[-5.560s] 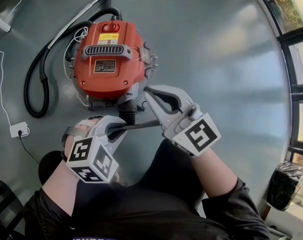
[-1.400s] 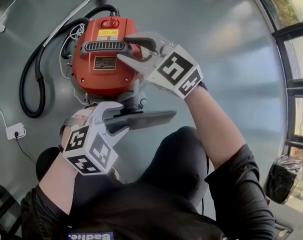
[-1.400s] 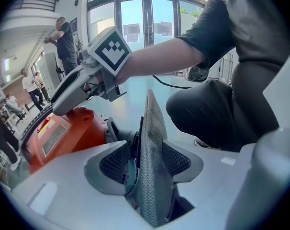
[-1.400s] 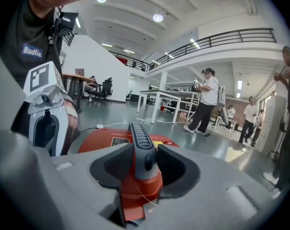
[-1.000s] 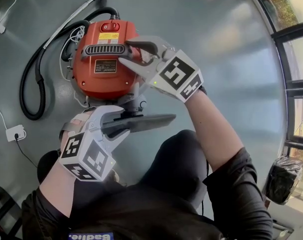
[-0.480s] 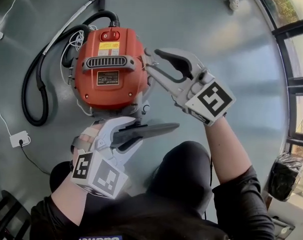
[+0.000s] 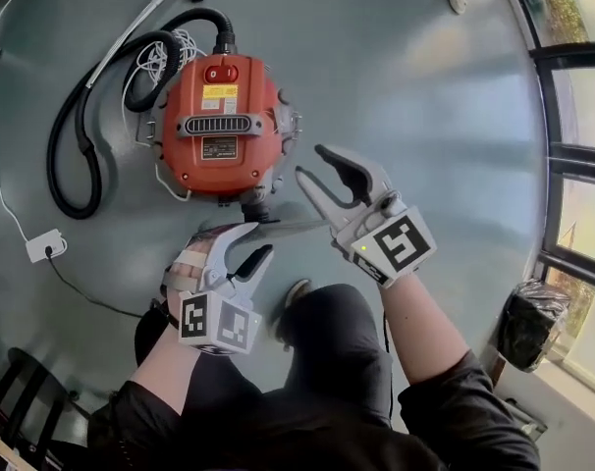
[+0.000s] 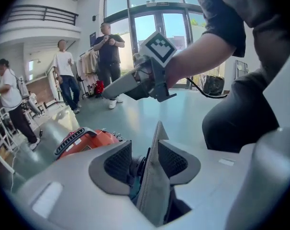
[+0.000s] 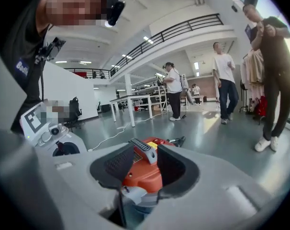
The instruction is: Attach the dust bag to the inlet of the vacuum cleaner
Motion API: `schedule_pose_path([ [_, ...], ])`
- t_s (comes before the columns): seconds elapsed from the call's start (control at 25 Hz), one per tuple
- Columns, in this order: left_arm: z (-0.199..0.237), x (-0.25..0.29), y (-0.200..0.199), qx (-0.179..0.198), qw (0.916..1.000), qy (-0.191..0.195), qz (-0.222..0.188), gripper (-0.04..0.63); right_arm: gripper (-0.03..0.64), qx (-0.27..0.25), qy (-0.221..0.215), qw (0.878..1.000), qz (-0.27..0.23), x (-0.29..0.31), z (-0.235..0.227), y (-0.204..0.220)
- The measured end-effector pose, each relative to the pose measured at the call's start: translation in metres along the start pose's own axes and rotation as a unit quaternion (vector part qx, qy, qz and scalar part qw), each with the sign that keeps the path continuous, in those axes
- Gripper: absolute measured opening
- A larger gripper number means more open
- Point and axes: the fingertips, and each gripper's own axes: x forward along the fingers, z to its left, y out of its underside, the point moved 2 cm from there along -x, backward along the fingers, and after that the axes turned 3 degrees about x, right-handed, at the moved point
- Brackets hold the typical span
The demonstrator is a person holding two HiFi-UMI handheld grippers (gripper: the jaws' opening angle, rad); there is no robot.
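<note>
While floor [image 7: 455,116] lies open right of 1 vacuum cleaner [image 7: 222,126], the left gripper [image 7: 263,238], jaws just closing, pinches 1 dust bag [image 7: 297,227] by that cleaner's near edge. The right gripper [image 7: 311,161] gapes empty beside the cleaner.

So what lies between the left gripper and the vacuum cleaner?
The dust bag, in the left gripper and head views. The left gripper, jaws just closed further, holds it.

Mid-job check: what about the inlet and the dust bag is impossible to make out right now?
- Inlet: not identifiable. The head view looks down on top of the vacuum cleaner; in the right gripper view the right gripper covers its lower front.
- Opening of the dust bag: edge-on in the left gripper view, a thin strip in the head view.
- Print on the dark label: too small in the head view.
</note>
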Motion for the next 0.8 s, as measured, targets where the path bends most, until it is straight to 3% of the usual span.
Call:
schedule_pose_path([
  [0.2, -0.003, -0.065, -0.036, -0.037, 0.9991, -0.015, 0.011, 0.193, 0.147, -0.002, -0.012, 0.999, 0.049, -0.037, 0.052, -0.038],
  [0.44, 0.007, -0.152, -0.085, -0.061, 0.9972, -0.025, 0.034, 0.193, 0.147, 0.080, -0.010, 0.992, 0.095, -0.100, 0.111, -0.083],
  [0.8, -0.011, -0.263, -0.149, -0.088, 0.9938, -0.028, 0.062, 0.187, 0.146, 0.108, -0.016, 0.988, 0.111, -0.194, 0.173, -0.153],
])
